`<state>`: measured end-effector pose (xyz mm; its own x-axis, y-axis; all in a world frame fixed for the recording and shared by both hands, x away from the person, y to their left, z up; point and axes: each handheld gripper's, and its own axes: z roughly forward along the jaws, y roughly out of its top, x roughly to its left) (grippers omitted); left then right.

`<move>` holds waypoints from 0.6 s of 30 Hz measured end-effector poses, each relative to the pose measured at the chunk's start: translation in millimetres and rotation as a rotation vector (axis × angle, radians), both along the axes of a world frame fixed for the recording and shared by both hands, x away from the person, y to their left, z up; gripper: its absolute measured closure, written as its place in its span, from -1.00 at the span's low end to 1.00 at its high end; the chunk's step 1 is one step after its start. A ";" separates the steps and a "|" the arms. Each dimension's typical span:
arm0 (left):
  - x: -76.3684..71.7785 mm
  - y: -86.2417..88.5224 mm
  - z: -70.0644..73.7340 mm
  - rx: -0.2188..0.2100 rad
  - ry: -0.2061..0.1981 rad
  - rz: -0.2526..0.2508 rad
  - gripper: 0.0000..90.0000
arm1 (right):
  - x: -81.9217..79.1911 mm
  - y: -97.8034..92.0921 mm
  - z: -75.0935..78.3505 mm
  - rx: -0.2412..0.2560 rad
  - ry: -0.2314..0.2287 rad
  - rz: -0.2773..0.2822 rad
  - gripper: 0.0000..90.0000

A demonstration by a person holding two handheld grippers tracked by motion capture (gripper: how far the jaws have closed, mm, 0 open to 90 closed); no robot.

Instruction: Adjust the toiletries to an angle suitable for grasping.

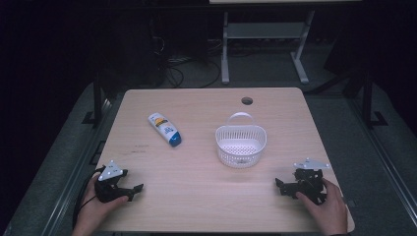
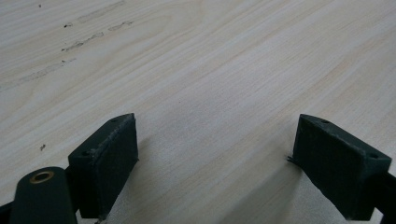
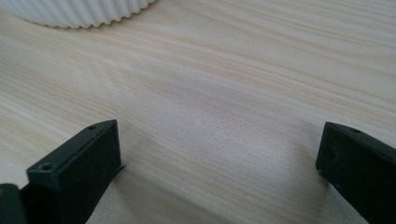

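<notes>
A white tube with a blue cap and a yellow-blue label (image 1: 164, 129) lies flat on the wooden table (image 1: 206, 196), left of centre. To its right stands a white perforated basket (image 1: 241, 144) with an upright handle; its ribbed base (image 3: 84, 11) shows at the top of the right gripper view. My left gripper (image 1: 139, 188) rests near the front left corner, held in a hand, and its jaws (image 2: 217, 154) stand wide apart over bare wood. My right gripper (image 1: 279, 185) rests near the front right corner, open (image 3: 219, 158), nothing between the jaws.
A round cable hole (image 1: 247, 101) pierces the table near its far edge. Beyond the table are a grey floor, cables (image 1: 192, 69) and the legs of another desk (image 1: 225, 49). Faint scuff marks (image 1: 140, 148) lie on the wood left of centre.
</notes>
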<state>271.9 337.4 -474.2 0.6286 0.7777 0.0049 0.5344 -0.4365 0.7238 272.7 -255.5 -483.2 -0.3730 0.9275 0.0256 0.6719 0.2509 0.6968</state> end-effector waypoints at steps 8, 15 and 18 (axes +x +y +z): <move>-0.1 0.3 0.1 -0.003 -0.001 0.004 -0.68 | 0.1 0.0 0.0 0.000 0.000 -0.001 -1.00; 0.7 3.1 4.0 -0.005 0.011 -0.007 -0.43 | 0.1 0.1 0.0 0.000 0.000 -0.001 -1.00; 2.5 4.3 7.4 -0.017 0.018 -0.007 -0.23 | 0.1 0.1 0.0 0.000 0.000 -0.001 -1.00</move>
